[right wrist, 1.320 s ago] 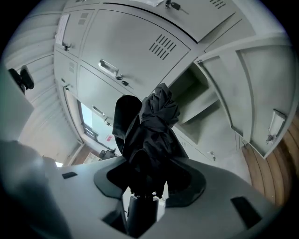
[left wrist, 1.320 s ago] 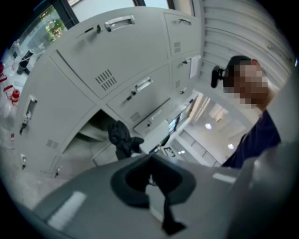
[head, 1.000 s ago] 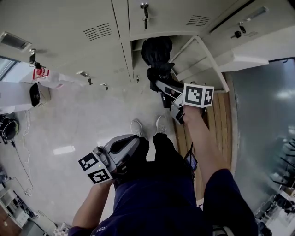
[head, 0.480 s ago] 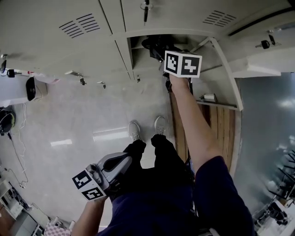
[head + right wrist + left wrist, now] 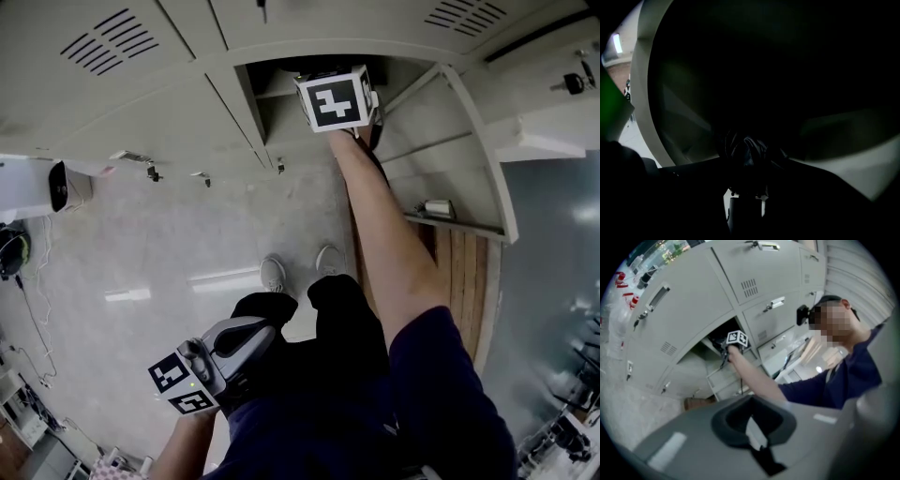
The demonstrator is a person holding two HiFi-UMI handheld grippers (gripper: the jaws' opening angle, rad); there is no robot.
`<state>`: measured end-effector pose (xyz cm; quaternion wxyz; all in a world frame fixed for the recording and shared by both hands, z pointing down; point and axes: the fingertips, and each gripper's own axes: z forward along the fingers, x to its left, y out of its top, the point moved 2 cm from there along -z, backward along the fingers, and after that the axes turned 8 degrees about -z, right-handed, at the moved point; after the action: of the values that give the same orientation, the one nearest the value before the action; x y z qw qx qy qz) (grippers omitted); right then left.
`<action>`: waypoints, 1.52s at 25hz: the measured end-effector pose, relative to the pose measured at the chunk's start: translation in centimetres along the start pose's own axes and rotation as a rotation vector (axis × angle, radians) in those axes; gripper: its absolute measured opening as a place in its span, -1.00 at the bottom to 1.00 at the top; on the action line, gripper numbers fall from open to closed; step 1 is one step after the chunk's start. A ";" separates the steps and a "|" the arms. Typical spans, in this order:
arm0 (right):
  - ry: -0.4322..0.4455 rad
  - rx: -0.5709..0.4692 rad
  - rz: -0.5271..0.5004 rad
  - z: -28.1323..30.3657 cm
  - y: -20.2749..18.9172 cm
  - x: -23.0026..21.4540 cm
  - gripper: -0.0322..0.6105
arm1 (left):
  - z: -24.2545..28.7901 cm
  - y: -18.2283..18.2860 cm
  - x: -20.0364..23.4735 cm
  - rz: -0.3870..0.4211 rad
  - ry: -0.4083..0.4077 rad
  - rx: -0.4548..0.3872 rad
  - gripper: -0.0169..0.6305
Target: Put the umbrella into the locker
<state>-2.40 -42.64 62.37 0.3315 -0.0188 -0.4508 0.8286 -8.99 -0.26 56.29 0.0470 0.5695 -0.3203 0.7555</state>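
My right gripper (image 5: pixel 336 98) reaches into the open locker (image 5: pixel 272 108) at the top of the head view, its marker cube facing me. The black umbrella (image 5: pixel 747 149) shows as dark folded cloth between the right gripper's (image 5: pixel 746 161) jaws, deep inside the dark compartment, and the jaws are shut on it. In the head view the cube hides nearly all of the umbrella. The left gripper view shows the cube (image 5: pixel 737 338) and the umbrella (image 5: pixel 717 341) at the locker mouth. My left gripper (image 5: pixel 225 361) hangs low by my legs, jaws together, holding nothing.
The locker door (image 5: pixel 469 150) swings open to the right, with a small object (image 5: pixel 436 206) on its inner ledge. Shut grey lockers (image 5: pixel 112 84) flank the open one. A wooden strip (image 5: pixel 464 281) lies under the door. My shoes (image 5: pixel 275 274) stand on the pale floor.
The right gripper has rolled and gone from in front of the locker into its compartment, taking the umbrella with it. The left gripper has sunk lower beside my legs.
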 end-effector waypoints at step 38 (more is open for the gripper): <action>-0.092 0.001 -0.162 -0.5 -1.1 0.8 -0.03 | -1.0 2.0 -1.4 0.085 0.042 0.025 -0.94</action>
<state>-2.28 -41.44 63.09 0.3764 0.0563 -0.4652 0.7992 -10.25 -0.91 53.99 0.0146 0.5401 -0.3336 0.7726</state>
